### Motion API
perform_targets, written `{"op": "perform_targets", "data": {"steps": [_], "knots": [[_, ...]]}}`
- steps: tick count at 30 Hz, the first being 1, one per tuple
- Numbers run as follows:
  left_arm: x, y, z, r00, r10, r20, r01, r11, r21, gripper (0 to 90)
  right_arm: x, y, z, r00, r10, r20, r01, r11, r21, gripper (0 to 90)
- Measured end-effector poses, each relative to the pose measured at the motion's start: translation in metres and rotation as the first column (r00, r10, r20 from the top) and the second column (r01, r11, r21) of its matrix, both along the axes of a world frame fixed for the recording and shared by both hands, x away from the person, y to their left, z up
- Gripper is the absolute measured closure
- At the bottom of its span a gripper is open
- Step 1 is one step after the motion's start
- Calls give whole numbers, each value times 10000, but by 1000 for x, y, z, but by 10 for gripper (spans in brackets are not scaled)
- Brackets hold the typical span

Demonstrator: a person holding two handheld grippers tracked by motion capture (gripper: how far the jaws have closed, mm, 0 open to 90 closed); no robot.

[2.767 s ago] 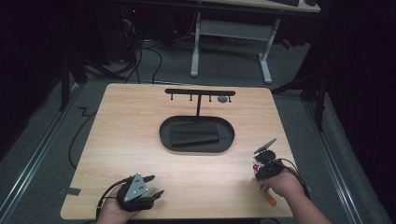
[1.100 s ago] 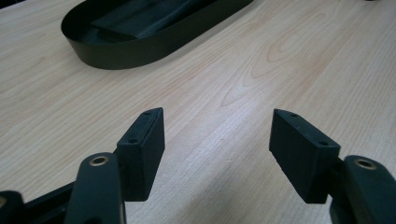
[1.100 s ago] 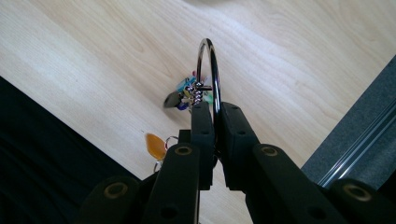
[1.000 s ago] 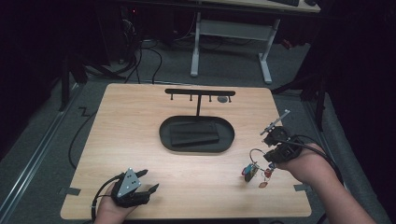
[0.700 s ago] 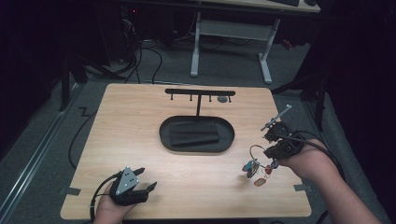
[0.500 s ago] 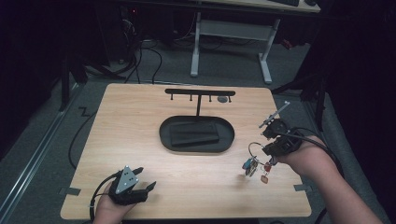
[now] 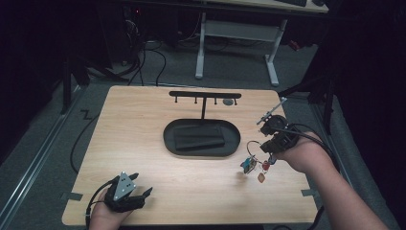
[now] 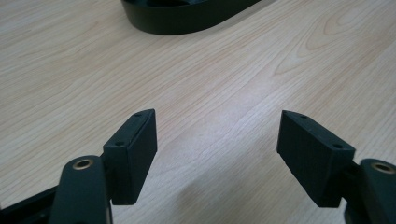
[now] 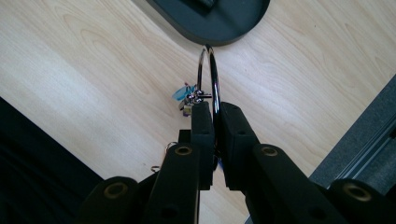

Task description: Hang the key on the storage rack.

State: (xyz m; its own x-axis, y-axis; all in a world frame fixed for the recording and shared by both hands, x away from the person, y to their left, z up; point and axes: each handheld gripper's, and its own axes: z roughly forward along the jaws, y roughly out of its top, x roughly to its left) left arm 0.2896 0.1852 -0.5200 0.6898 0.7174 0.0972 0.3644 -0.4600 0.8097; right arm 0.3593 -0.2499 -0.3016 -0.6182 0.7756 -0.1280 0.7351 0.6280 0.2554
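My right gripper (image 7: pixel 269 147) (image 9: pixel 214 114) is shut on a metal key ring (image 9: pixel 208 74) and holds it off the table, right of the black oval tray (image 7: pixel 201 138). Small coloured charms (image 7: pixel 254 166) (image 9: pixel 187 96) dangle from the ring above the wood. A black T-shaped stand with hooks (image 7: pixel 205 96) rises behind the tray. My left gripper (image 7: pixel 136 194) (image 8: pixel 217 140) rests open near the table's front left edge, with bare wood between its jaws.
A flat dark block (image 7: pixel 199 137) lies inside the tray. A small grey disc (image 7: pixel 229 101) sits by the stand's right end. The wooden table (image 7: pixel 143 124) has dark floor, cables and a desk frame (image 7: pixel 237 33) beyond its far edge.
My right gripper has lifted the key ring from the front right of the table and carried it up and left toward the tray. The left gripper has barely moved.
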Motion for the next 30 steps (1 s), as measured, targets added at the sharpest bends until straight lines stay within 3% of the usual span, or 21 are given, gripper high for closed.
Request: {"op": "perform_targets", "data": {"steps": [12,21,30], "knots": [[-3,4,1,9999,-120,-107,119,9999,-98,292,29,17,11,9998,-60,179,60,10000,-14,855],[-7,4,1,9998,-143,-147,142,9999,-80,293,62,21,19,9985,-250,484,246,9997,93,856],[-6,6,0,9998,-120,-160,119,9999,-55,293,99,28,11,9981,-334,520,321,9992,255,856]]}}
